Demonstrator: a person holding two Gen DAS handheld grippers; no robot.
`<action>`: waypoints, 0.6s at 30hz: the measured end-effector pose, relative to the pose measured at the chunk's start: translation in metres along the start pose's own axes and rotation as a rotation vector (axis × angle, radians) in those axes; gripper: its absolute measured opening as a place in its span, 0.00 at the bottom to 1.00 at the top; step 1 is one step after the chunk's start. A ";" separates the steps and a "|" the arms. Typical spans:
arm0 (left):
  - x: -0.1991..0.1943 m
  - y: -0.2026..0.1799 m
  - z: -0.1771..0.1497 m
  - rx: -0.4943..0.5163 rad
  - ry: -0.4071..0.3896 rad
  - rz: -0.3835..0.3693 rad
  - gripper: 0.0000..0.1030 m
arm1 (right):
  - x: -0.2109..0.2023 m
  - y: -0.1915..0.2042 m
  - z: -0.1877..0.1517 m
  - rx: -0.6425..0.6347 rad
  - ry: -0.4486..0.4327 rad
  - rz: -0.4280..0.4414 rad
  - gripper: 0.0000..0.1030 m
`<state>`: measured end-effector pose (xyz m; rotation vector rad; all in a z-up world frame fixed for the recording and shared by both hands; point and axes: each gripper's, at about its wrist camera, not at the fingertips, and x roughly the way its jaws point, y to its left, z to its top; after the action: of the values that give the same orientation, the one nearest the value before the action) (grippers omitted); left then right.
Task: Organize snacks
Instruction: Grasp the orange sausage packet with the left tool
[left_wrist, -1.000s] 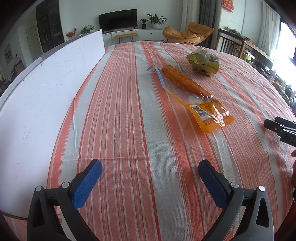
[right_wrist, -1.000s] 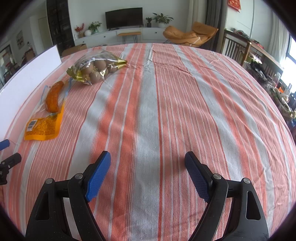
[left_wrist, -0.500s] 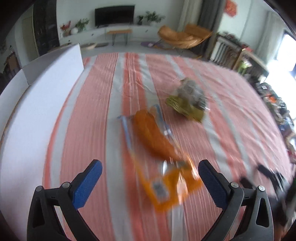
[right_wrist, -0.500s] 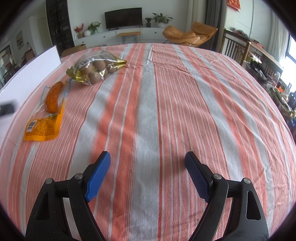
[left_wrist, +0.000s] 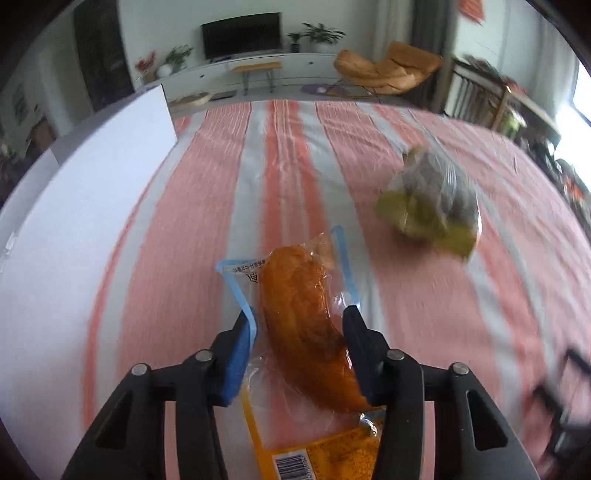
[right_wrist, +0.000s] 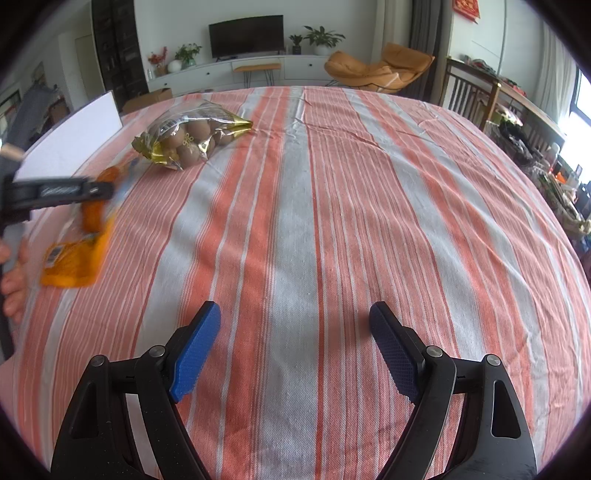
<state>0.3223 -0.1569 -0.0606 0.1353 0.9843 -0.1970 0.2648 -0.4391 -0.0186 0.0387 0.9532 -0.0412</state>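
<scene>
An orange snack in a clear and orange packet lies on the striped tablecloth. My left gripper straddles it, one blue pad on each side. Its jaws are closing around the snack, and a thin gap still shows beside each pad. In the right wrist view the same packet lies at the far left under the left gripper. A clear and gold bag of brown eggs lies further back. My right gripper hangs open over bare cloth with nothing between its fingers.
A white board stands along the left side of the table. A person's hand holds the left gripper's handle. Chairs and a living room with a television lie beyond the table's far edge.
My left gripper has moved forward over the orange snack and its jaws have narrowed from wide open to close around it. The right gripper has kept still.
</scene>
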 end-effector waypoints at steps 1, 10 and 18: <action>-0.004 0.007 -0.007 0.014 0.004 -0.009 0.46 | 0.000 0.000 0.000 0.000 0.000 0.000 0.82; -0.027 0.059 -0.043 -0.048 0.044 -0.127 0.78 | -0.001 0.001 -0.001 0.001 0.000 -0.004 0.82; -0.015 0.035 -0.054 0.022 0.029 -0.014 0.97 | -0.002 0.000 -0.001 0.001 0.000 -0.002 0.83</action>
<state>0.2782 -0.1105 -0.0764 0.1521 1.0125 -0.2196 0.2634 -0.4388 -0.0176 0.0389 0.9534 -0.0439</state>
